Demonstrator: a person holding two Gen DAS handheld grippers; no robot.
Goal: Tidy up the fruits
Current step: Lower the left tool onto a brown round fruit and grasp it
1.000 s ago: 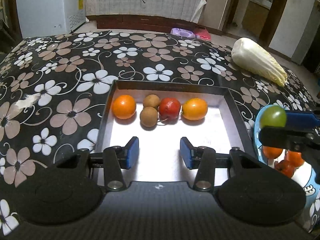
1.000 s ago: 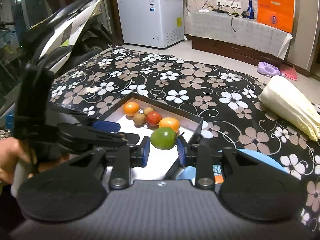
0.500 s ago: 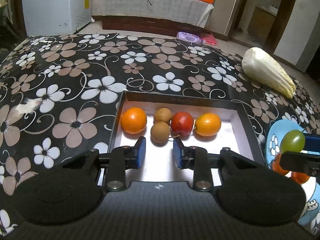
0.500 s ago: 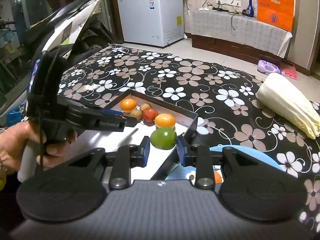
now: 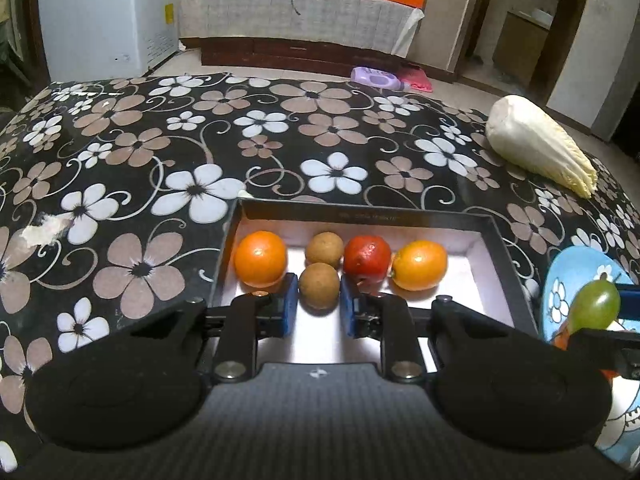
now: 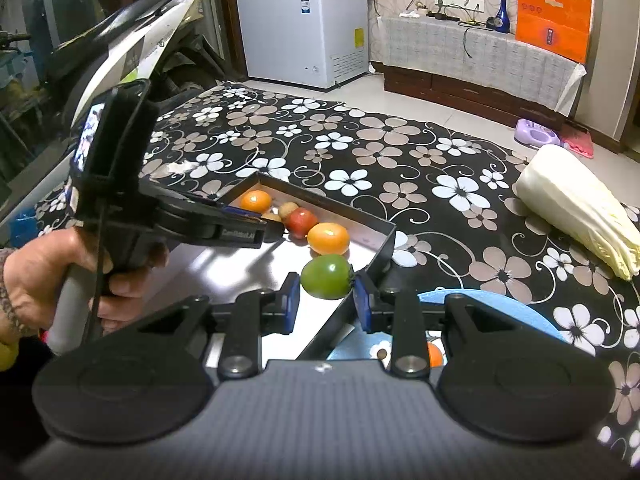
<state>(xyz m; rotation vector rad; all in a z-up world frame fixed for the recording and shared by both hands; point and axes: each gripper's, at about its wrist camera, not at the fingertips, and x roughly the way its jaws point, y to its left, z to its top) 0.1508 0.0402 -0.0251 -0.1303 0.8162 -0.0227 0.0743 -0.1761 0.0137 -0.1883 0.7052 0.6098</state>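
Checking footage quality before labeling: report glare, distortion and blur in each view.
Left wrist: the tray floor glares white, fisheye bends the table edges, fruit stays sharp. Right wrist: a bright patch on the tray floor washes out detail, the green fruit shows a small highlight, and the corners darken.

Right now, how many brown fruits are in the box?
2: one at the back between an orange and the red fruit, one between the left gripper's fingers.

A black tablecloth (image 5: 280, 128) with white and tan flowers; a pale blue flowered plate (image 5: 568, 276).
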